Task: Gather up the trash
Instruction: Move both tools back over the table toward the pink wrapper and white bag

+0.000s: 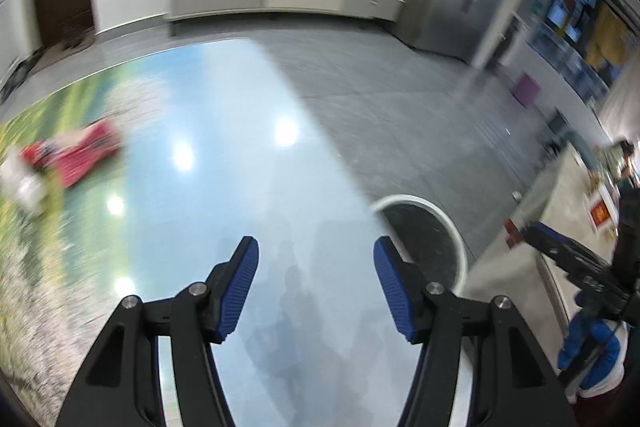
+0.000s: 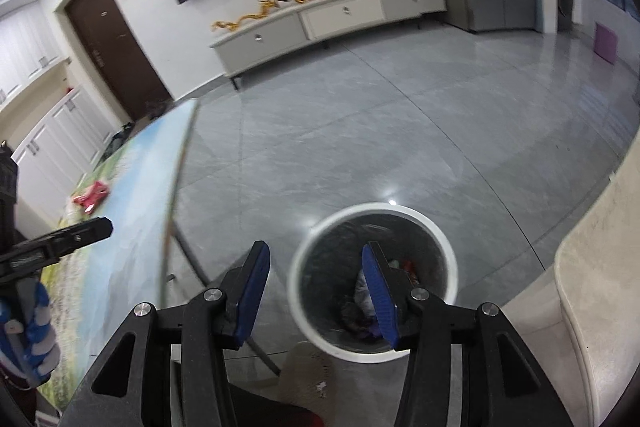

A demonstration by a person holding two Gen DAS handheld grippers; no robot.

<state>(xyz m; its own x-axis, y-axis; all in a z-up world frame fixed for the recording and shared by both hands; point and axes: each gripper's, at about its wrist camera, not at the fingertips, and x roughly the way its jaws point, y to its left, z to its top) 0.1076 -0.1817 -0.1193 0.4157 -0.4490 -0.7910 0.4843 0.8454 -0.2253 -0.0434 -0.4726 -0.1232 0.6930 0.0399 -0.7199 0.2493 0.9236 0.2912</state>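
A red wrapper (image 1: 76,155) and a white crumpled scrap (image 1: 24,183) lie on the glossy landscape-print table (image 1: 248,163), far left of my left gripper (image 1: 316,283), which is open and empty over the table. My right gripper (image 2: 314,291) is open and empty, held above a round white-rimmed trash bin (image 2: 444,251) on the floor with several bits of trash inside. The red wrapper also shows in the right wrist view (image 2: 92,195), and the left gripper (image 2: 60,243) at its left edge. The bin (image 1: 452,227) shows in the left wrist view, beyond the table's right edge.
A grey tiled floor (image 2: 400,131) stretches to a white TV cabinet (image 2: 320,23) under a wall-mounted TV. A beige sofa edge (image 2: 592,287) stands right of the bin. A table leg (image 2: 192,259) slants down beside the bin. A purple box (image 2: 605,43) sits far right.
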